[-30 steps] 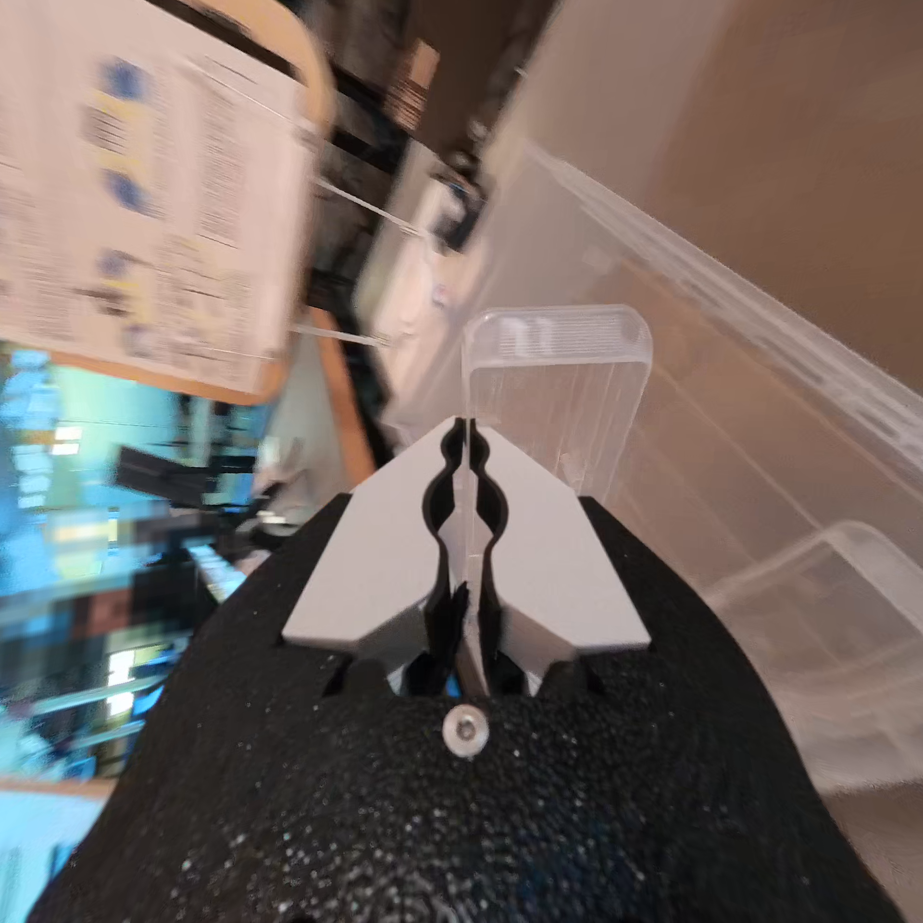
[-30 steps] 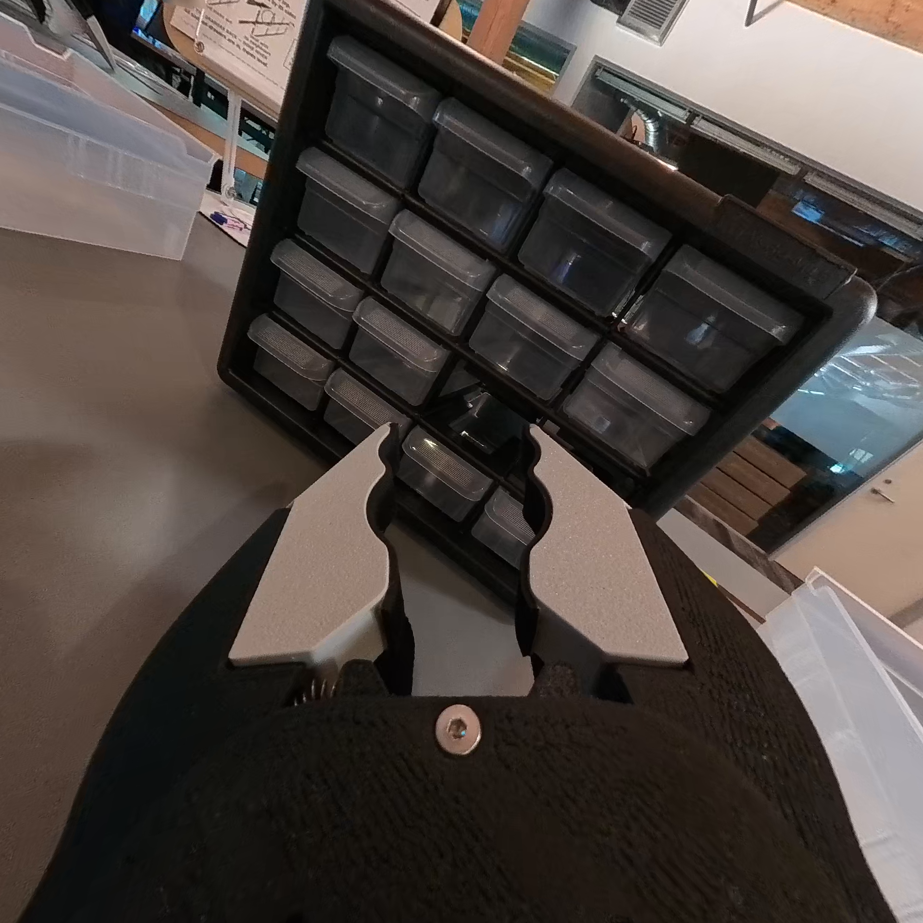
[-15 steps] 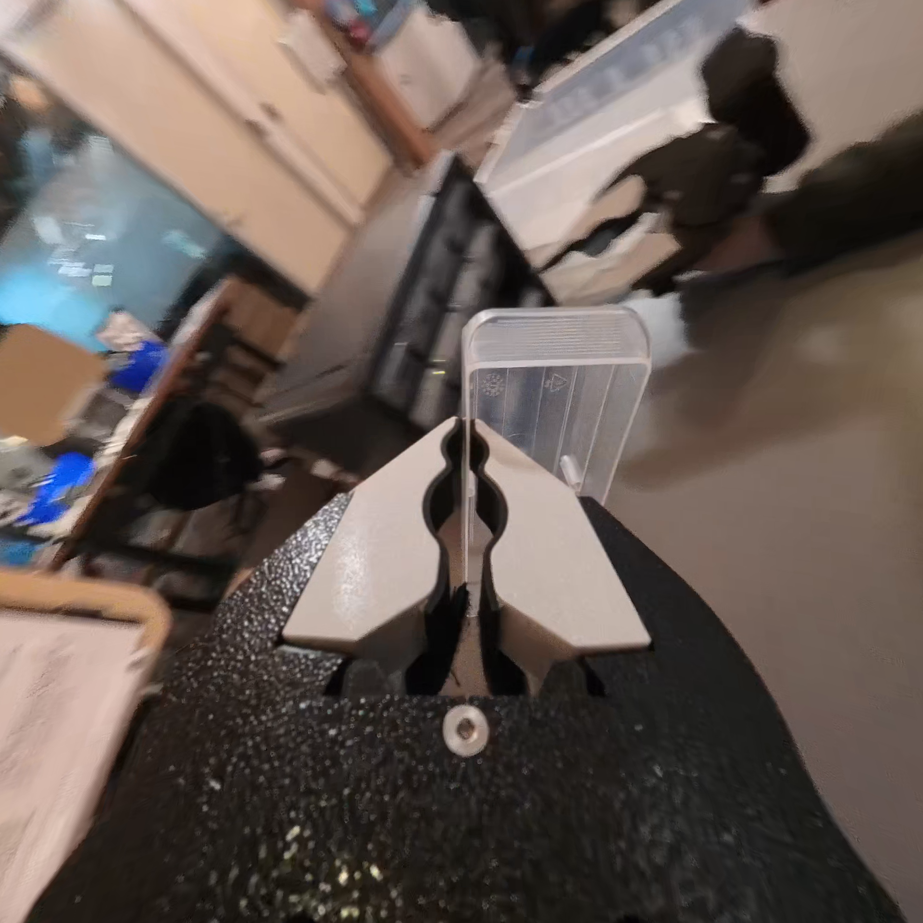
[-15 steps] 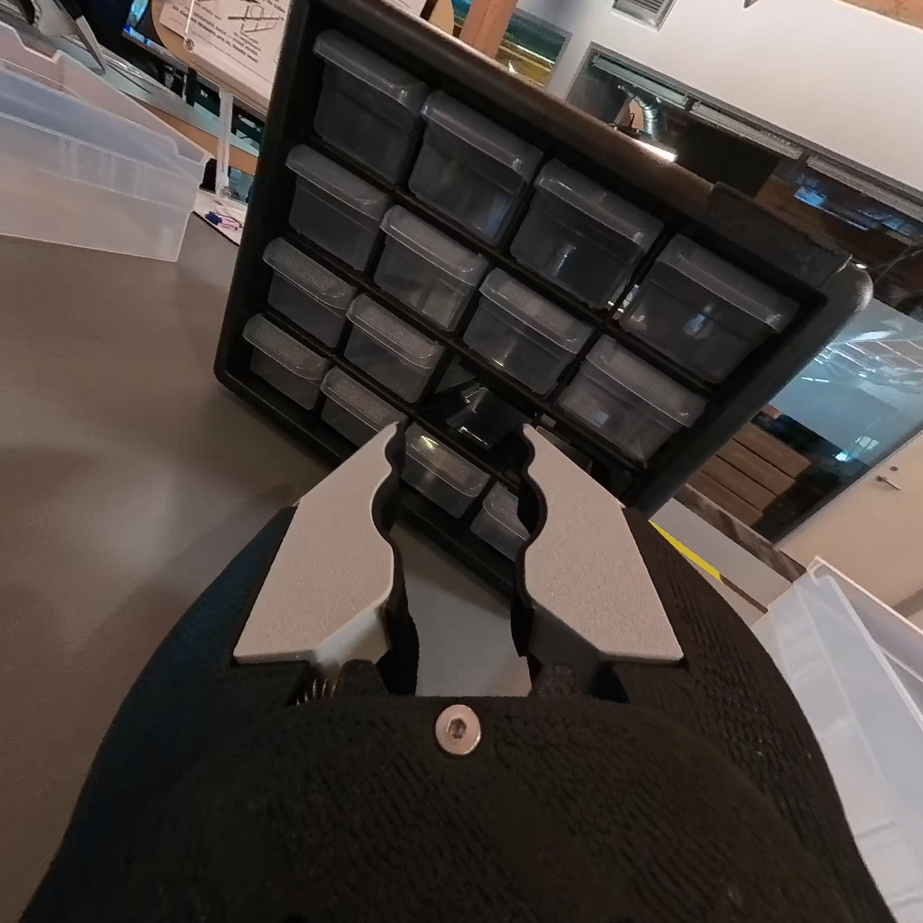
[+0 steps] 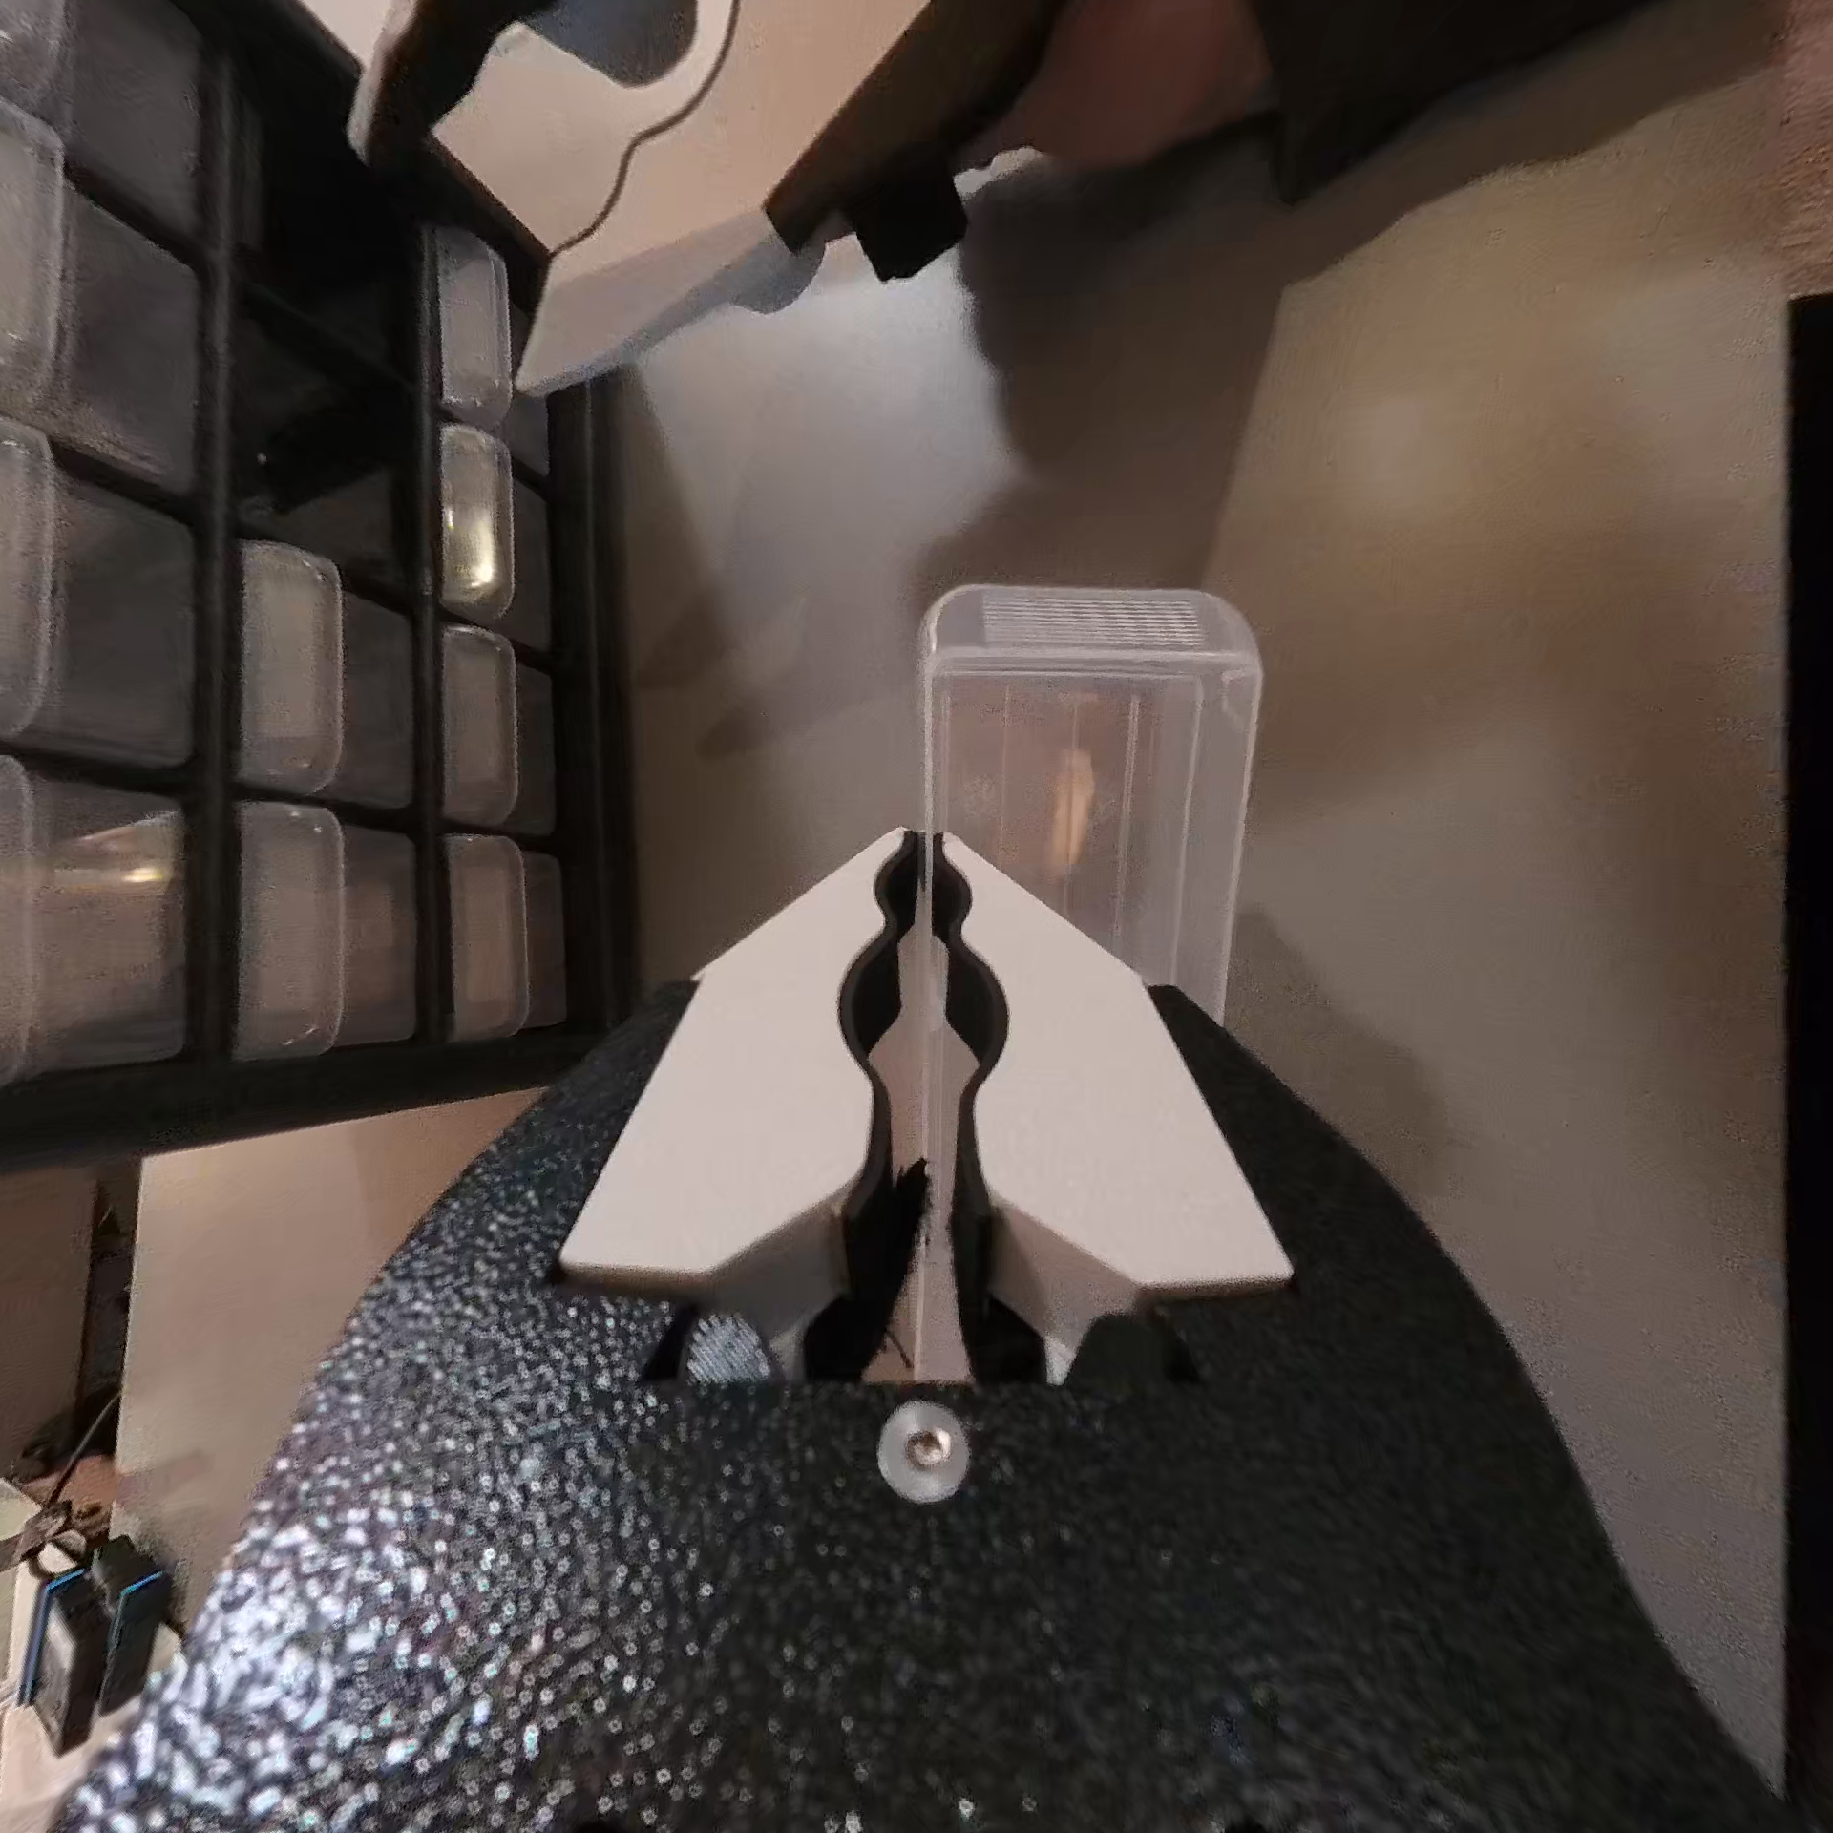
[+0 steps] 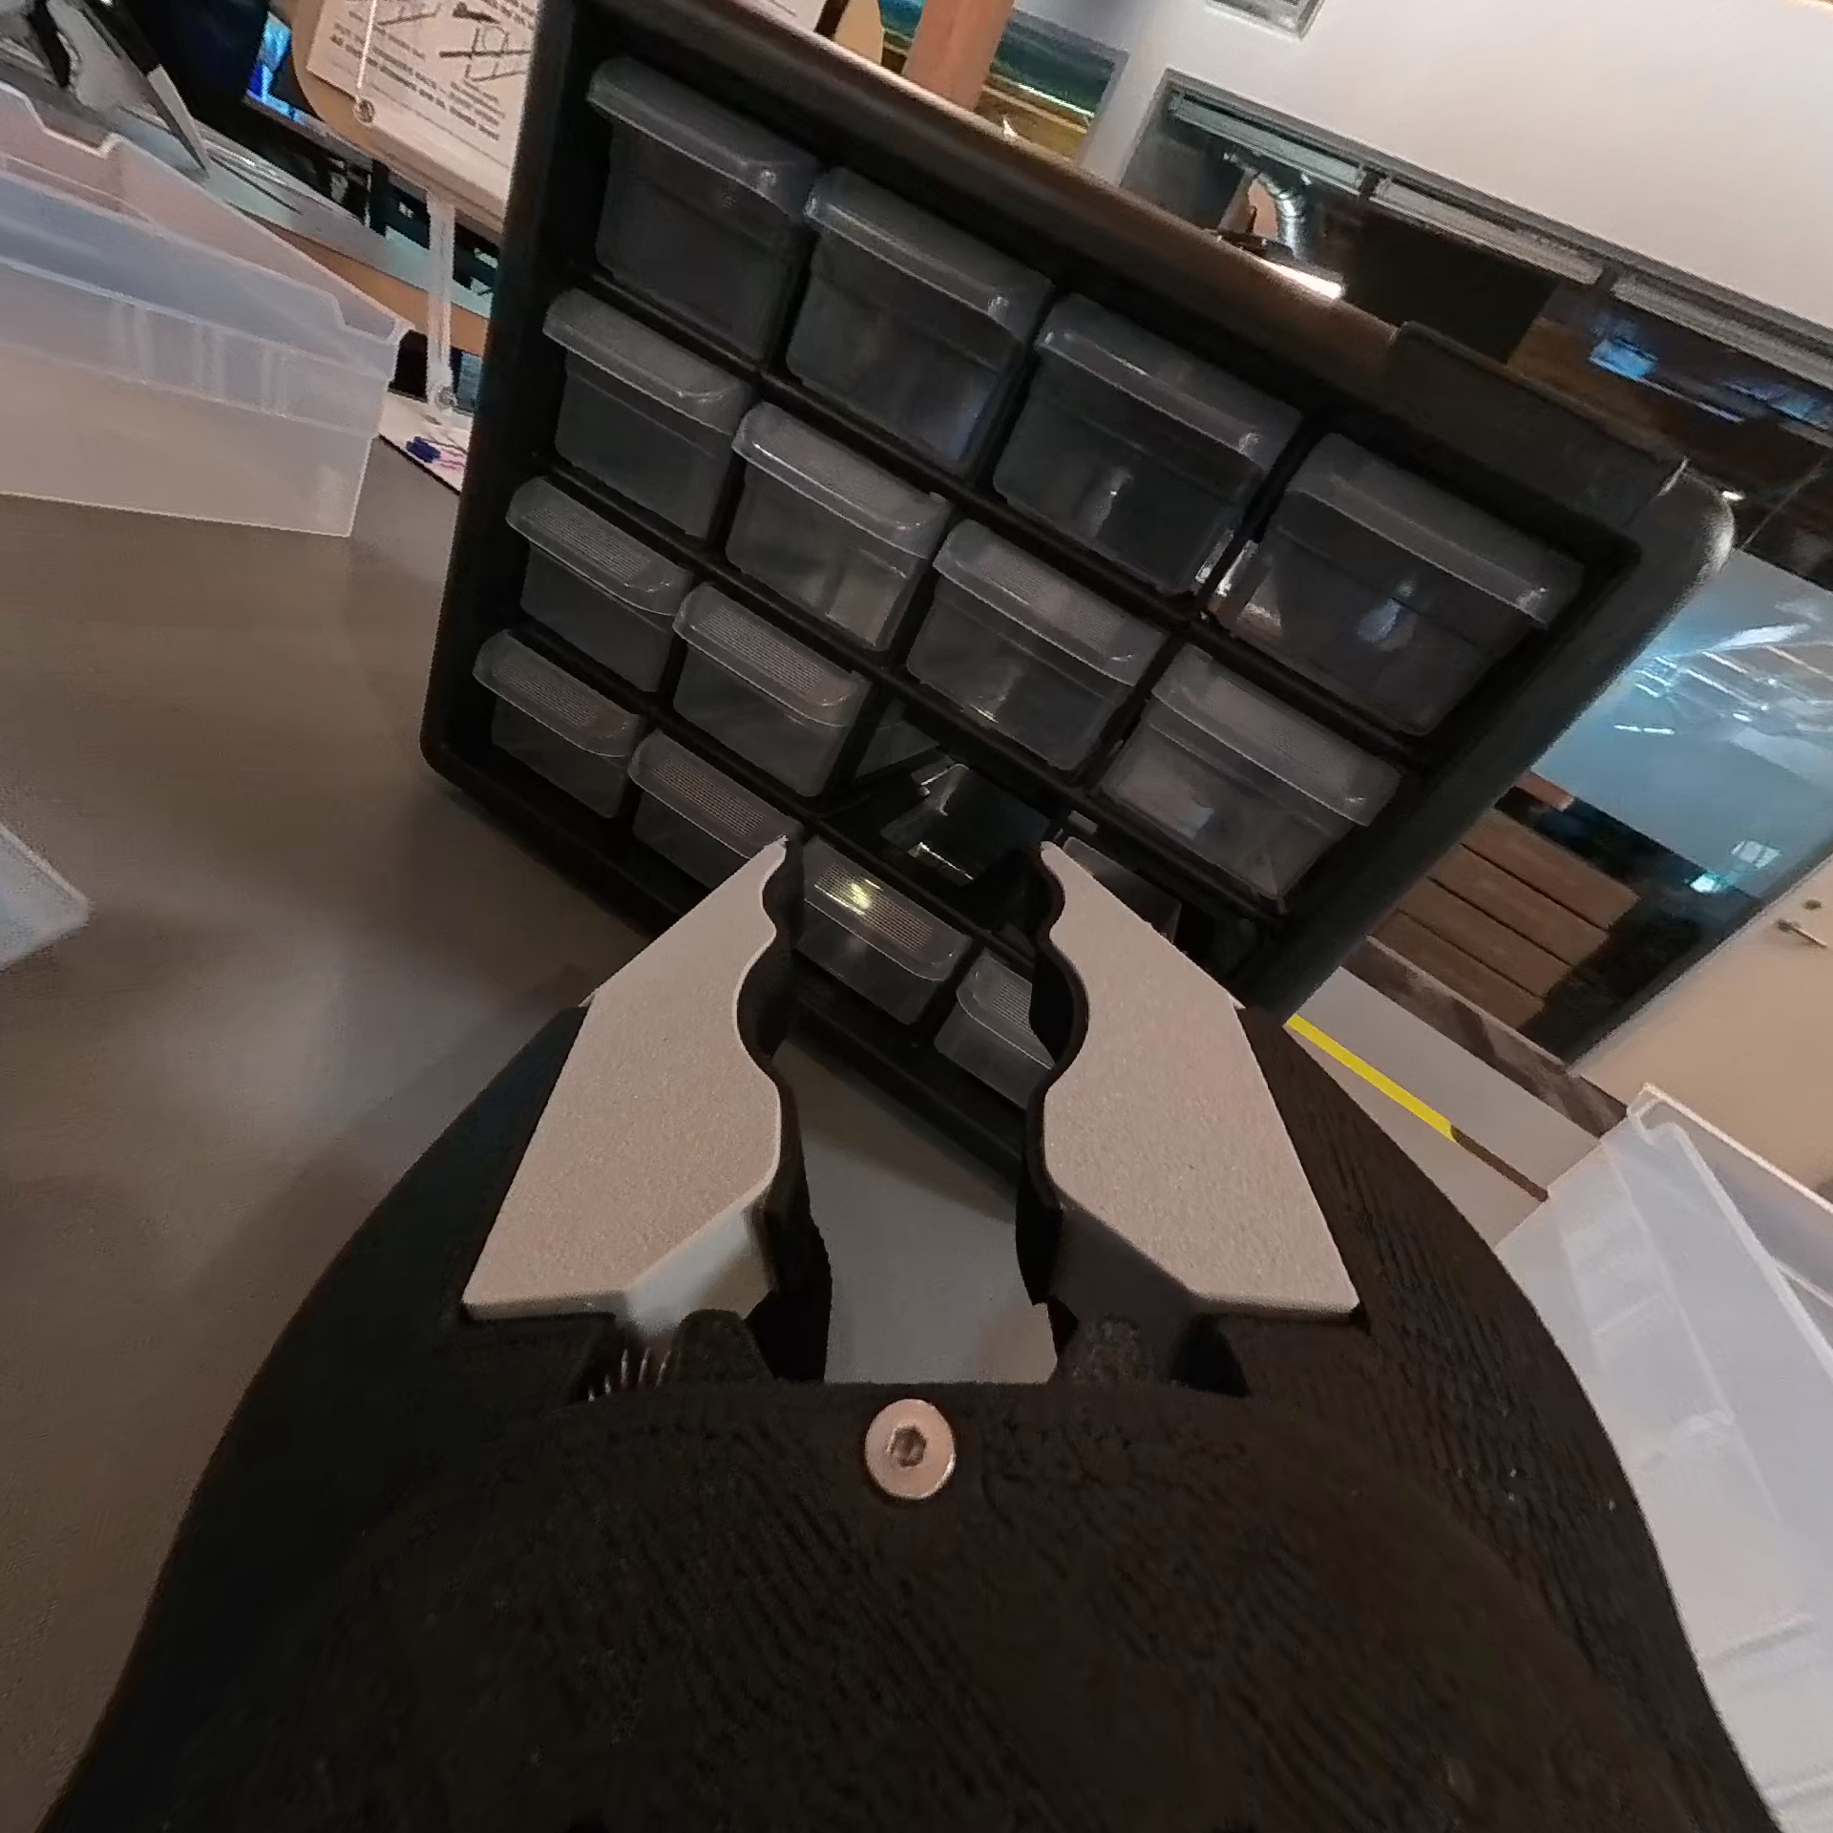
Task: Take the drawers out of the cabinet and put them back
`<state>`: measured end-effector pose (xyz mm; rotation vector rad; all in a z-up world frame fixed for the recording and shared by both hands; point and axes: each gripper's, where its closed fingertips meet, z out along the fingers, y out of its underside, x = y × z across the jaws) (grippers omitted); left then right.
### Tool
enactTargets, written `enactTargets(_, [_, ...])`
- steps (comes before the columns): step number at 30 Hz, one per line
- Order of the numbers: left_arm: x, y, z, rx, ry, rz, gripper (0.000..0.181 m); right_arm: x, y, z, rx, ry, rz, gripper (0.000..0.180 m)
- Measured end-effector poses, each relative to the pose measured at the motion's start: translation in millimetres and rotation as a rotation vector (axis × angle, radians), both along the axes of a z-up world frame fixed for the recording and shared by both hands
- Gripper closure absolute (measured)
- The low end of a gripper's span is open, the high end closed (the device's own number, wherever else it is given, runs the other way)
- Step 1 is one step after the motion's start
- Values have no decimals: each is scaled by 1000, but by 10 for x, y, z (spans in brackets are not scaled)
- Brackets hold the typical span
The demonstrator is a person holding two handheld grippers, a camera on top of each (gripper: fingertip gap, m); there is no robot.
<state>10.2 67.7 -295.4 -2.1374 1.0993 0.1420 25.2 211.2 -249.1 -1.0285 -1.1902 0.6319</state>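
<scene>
My left gripper (image 5: 927, 843) is shut on the thin wall of a clear plastic drawer (image 5: 1086, 784) and holds it above the grey table, to the right of the black cabinet (image 5: 208, 615). The view is rolled, so the cabinet lies sideways at the left. One slot (image 5: 317, 436) in it is empty. My right gripper (image 6: 917, 858) is open and empty, low in front of the cabinet (image 6: 1041, 555), pointing at its empty slot (image 6: 947, 803). Clear drawers (image 6: 843, 516) fill the other slots. The right gripper also shows at the top of the left wrist view (image 5: 694, 268).
The cabinet stands on a grey table (image 6: 218, 893). A large clear plastic bin (image 6: 169, 367) sits at the back left and another clear bin (image 6: 1706, 1389) at the right edge. A dark panel edge (image 5: 1810, 893) runs down the right of the left wrist view.
My left gripper has swung round with the drawer, from facing a clear bin to beside the cabinet. My right gripper has stayed open and nearly still before the cabinet.
</scene>
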Motion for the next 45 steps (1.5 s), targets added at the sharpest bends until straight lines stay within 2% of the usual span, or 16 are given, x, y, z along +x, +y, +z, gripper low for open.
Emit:
enactTargets(1, [7, 37, -31, 5, 2, 12, 181, -1, -1, -1, -1, 0, 1, 136])
enactTargets(6, [45, 246, -252, -4, -84, 154, 178, -12, -21, -14, -2, -12, 8, 137])
enactTargets(9, [115, 296, -151, 23, -231, 168, 162, -23, -54, -31, -73, -15, 40, 136])
enactTargets(13, [-22, 437, 437, 250, -510, 234, 134, -82, -366, -58, -197, -55, 298, 126])
enactTargets(17, [-647, 442, 1070, 632, -693, 425, 125, -62, -665, -109, -301, -175, 505, 127])
enactTargets(19, [-890, 380, 1203, 755, -725, 488, 120, -25, -905, -147, -331, -252, 641, 108])
enactTargets(20, [-950, 363, 1223, 790, -717, 493, 116, -5, -1024, -218, -369, -316, 701, 87])
enactTargets(21, [-988, 362, 1213, 808, -697, 496, 111, 19, -1128, -312, -403, -385, 746, 75])
enactTargets(22, [-1032, 371, 1182, 816, -674, 512, 105, 44, -1215, -413, -411, -448, 775, 73])
enactTargets(26, [-1158, 407, 1042, 813, -683, 578, 90, 44, -1448, -761, -294, -638, 797, 74])
enactTargets(29, [-1249, 402, 993, 816, -704, 613, 89, 19, -1507, -905, -245, -717, 778, 81])
enactTargets(31, [-1293, 392, 983, 819, -681, 617, 91, 22, -1498, -926, -241, -730, 768, 94])
enactTargets(34, [-1326, 380, 982, 823, -658, 616, 94, 7, -1329, -913, -270, -705, 673, 97])
enactTargets(38, [-1360, 388, 919, 812, -641, 629, 96, 72, -1001, -880, -300, -678, 494, 126])
enactTargets(41, [-1350, 397, 877, 808, -637, 626, 96, 150, -947, -852, -344, -646, 462, 140])
enactTargets(45, [-1369, 406, 823, 796, -626, 642, 97, 245, -1014, -866, -364, -656, 499, 129])
